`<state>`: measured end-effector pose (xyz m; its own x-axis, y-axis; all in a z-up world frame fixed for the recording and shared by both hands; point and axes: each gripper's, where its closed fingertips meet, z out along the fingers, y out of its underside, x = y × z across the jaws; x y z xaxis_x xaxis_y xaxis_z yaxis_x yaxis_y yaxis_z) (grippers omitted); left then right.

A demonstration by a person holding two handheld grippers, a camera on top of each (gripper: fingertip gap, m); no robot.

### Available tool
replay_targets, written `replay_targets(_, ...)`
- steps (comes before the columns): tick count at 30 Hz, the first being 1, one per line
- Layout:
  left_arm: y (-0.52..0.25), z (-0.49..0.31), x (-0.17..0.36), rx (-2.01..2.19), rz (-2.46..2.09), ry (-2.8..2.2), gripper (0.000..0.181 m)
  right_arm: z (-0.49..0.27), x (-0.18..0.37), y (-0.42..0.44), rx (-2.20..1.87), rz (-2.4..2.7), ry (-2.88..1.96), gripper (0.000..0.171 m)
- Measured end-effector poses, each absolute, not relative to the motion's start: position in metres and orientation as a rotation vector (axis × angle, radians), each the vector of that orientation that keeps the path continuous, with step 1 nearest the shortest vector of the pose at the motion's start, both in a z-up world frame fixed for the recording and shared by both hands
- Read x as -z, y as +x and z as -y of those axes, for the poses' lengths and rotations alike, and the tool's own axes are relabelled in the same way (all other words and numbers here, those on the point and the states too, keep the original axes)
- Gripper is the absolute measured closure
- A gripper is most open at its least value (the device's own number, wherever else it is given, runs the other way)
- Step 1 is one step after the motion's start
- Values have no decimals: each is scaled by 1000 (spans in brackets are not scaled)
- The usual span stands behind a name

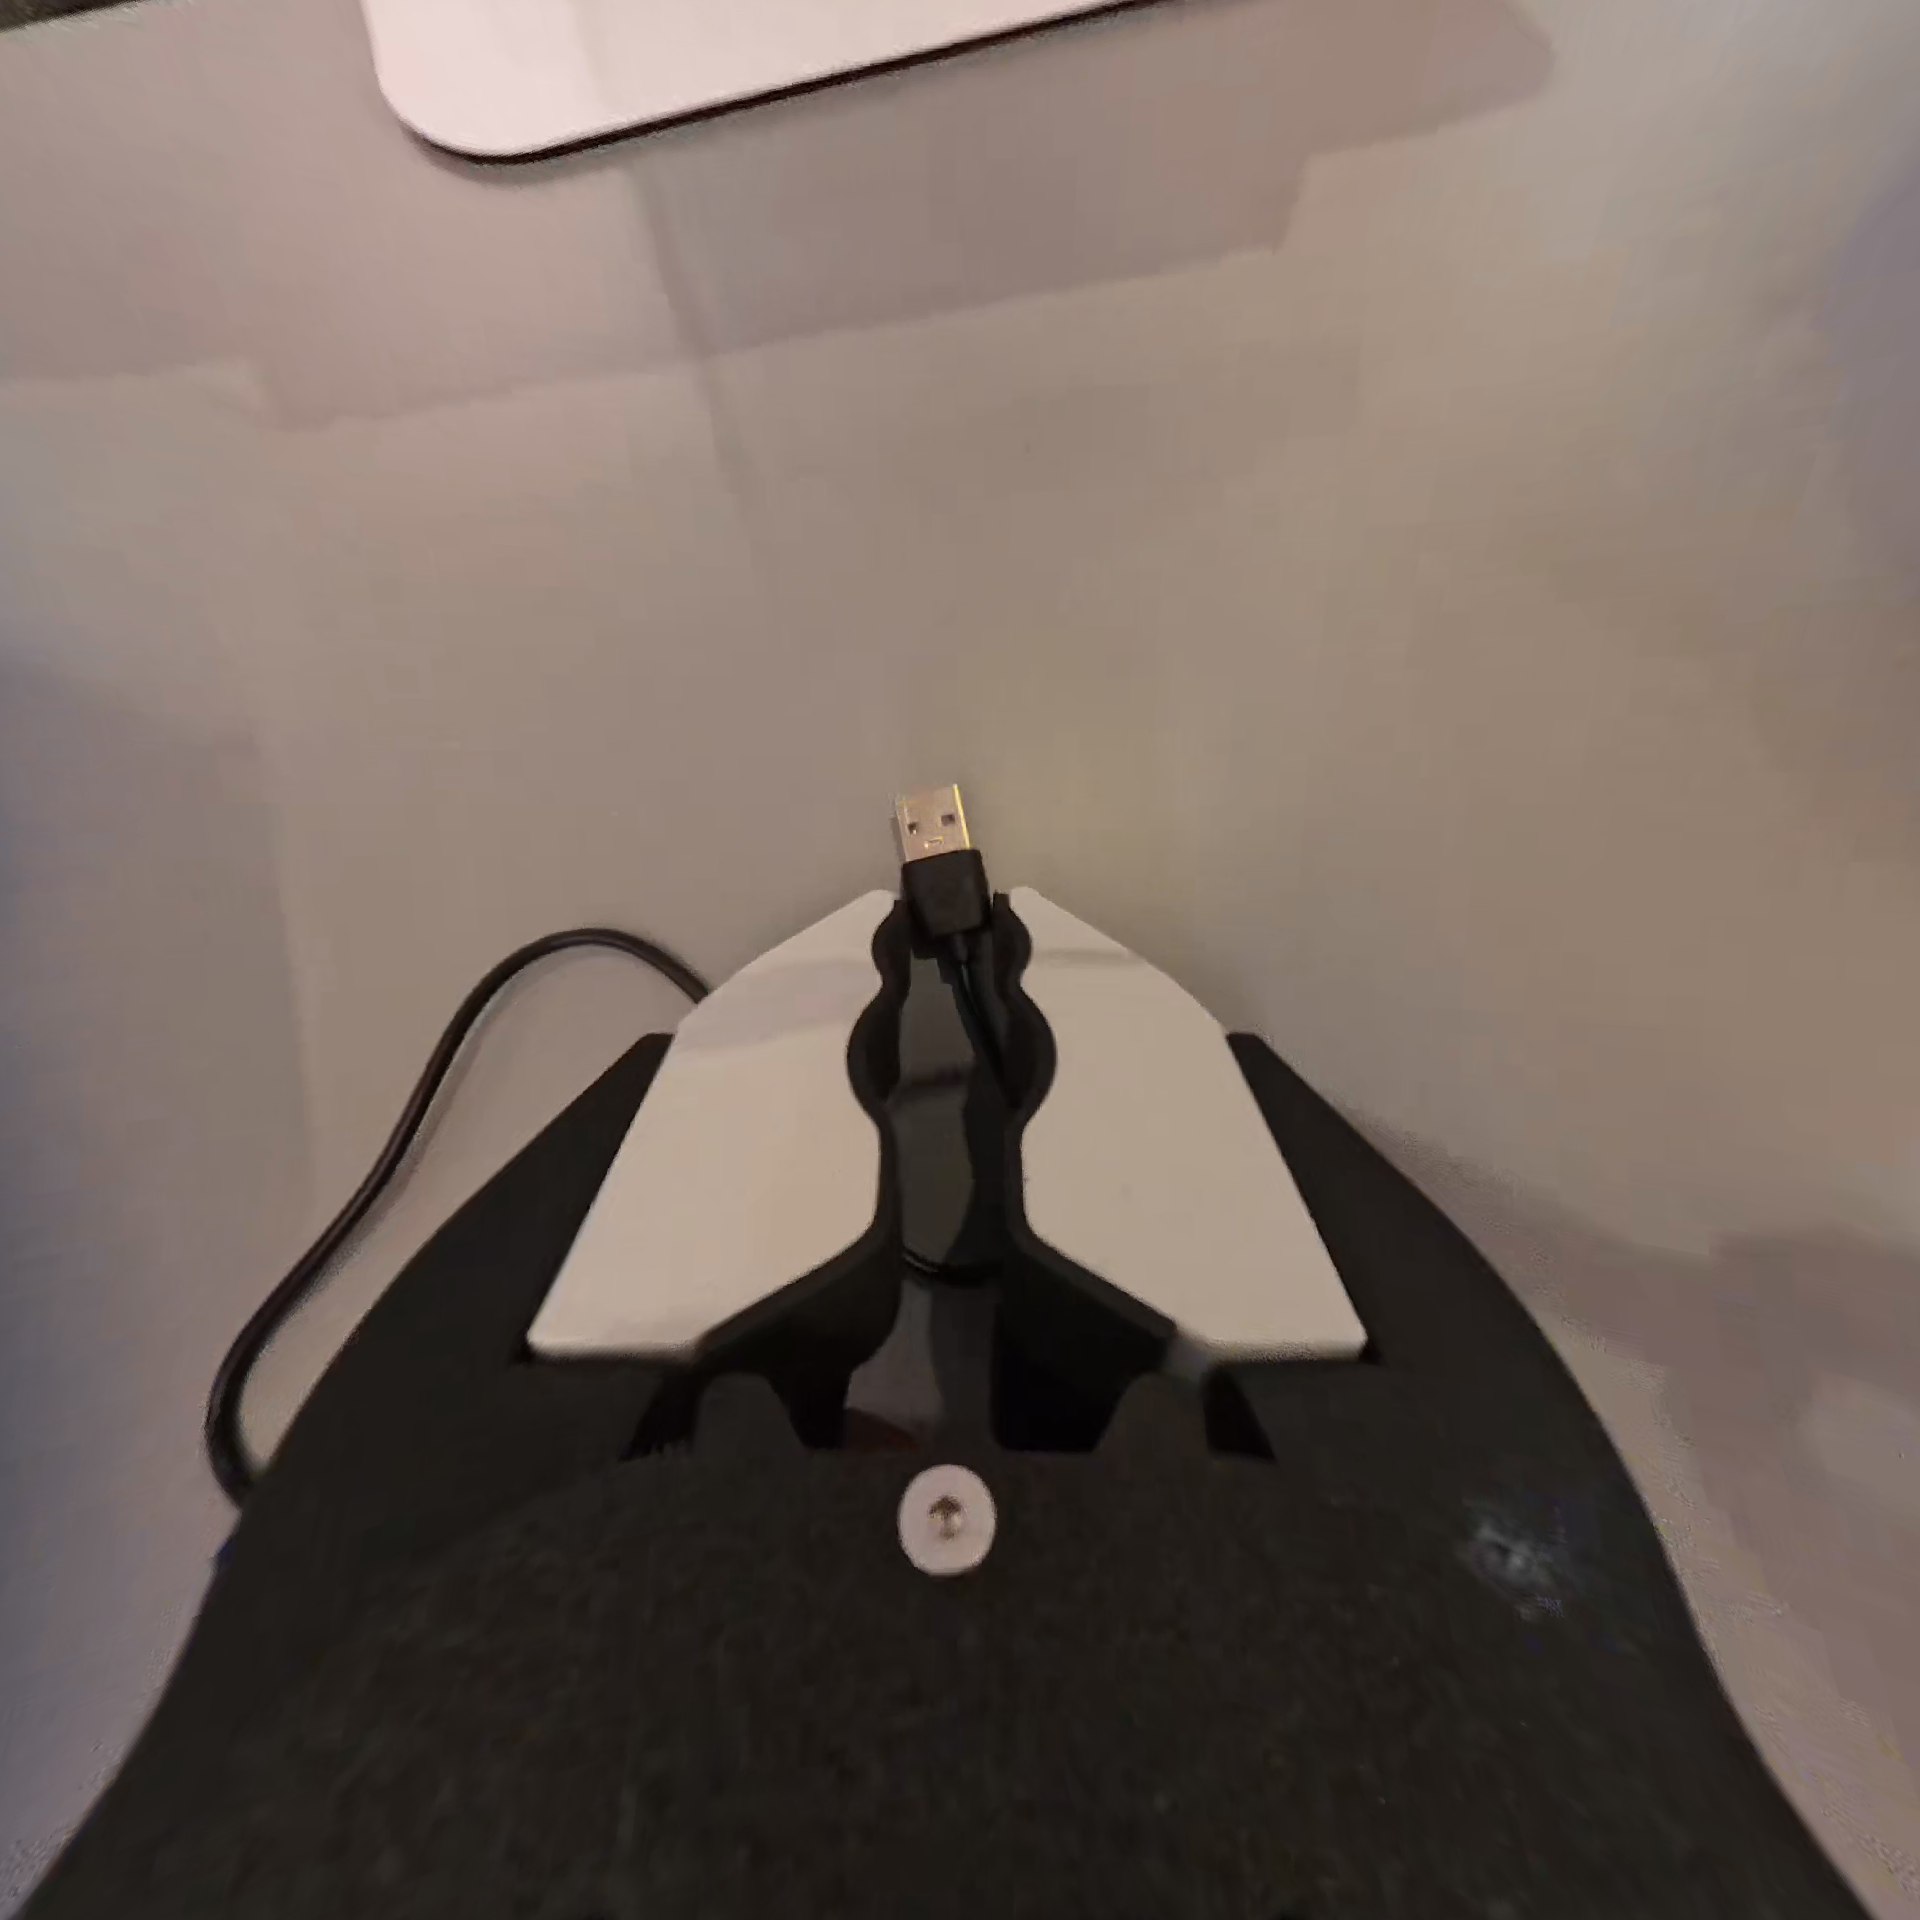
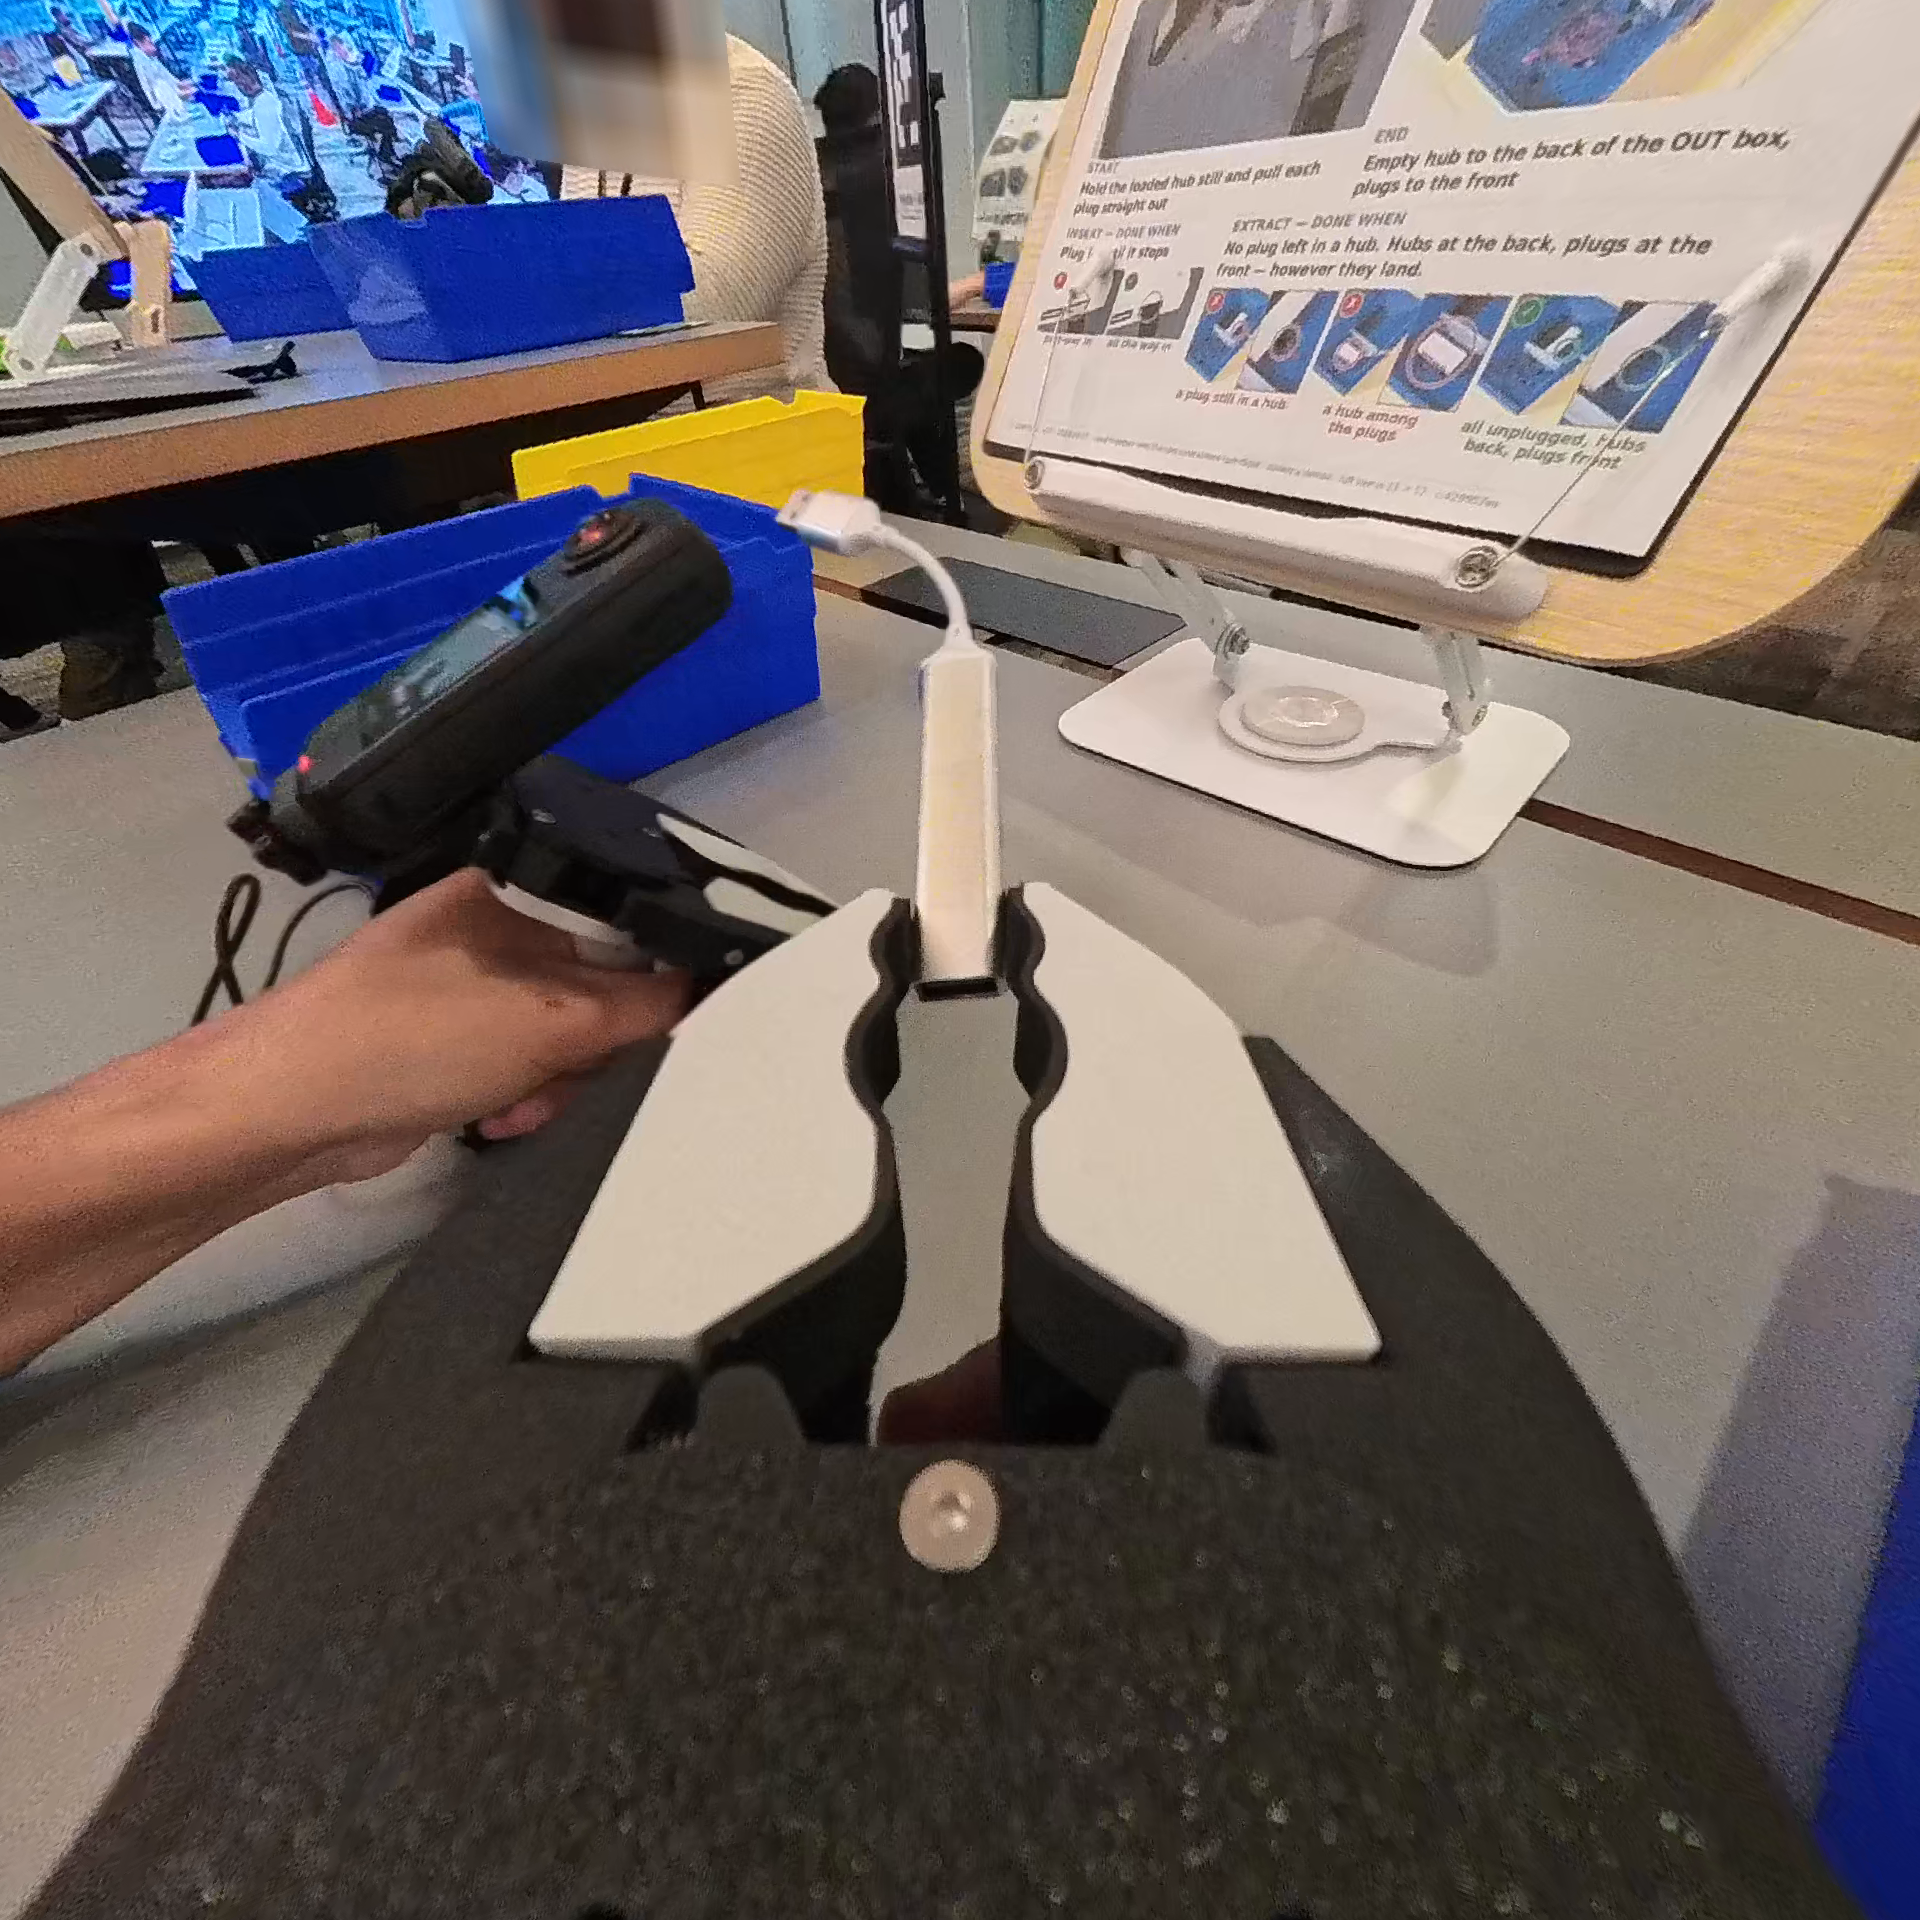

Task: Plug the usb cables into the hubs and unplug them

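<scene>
In the left wrist view my left gripper is shut on a black USB cable plug. Its silver connector sticks out past the fingertips over the grey table, and the black cable loops off to the left. In the right wrist view my right gripper is shut on the near end of a white USB hub. The hub points up and away, and its short white lead ends in a silver plug. The left gripper, held by a hand, shows at the left of the right wrist view, close beside my right fingers.
A blue bin stands on the grey table behind the left gripper, with a yellow bin farther back. A white stand holding an instruction sheet is at the right; its base also shows in the left wrist view. Another blue bin edge is at the lower right. Spacing between my two grippers at the tips: around 20 centimetres.
</scene>
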<state>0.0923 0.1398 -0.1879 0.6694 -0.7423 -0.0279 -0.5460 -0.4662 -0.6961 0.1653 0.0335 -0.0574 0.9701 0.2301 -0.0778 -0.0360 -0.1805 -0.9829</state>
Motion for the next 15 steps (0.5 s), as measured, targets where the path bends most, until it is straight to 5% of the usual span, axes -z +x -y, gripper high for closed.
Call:
replay_targets(9,50,-75,176,447,-1569,-1891,167,-44,83,148,-283,197,-1815,154)
replay_targets(15,35,-48,106,538,-1645,-1701,167,-44,91,126,-307,258,-1833,154)
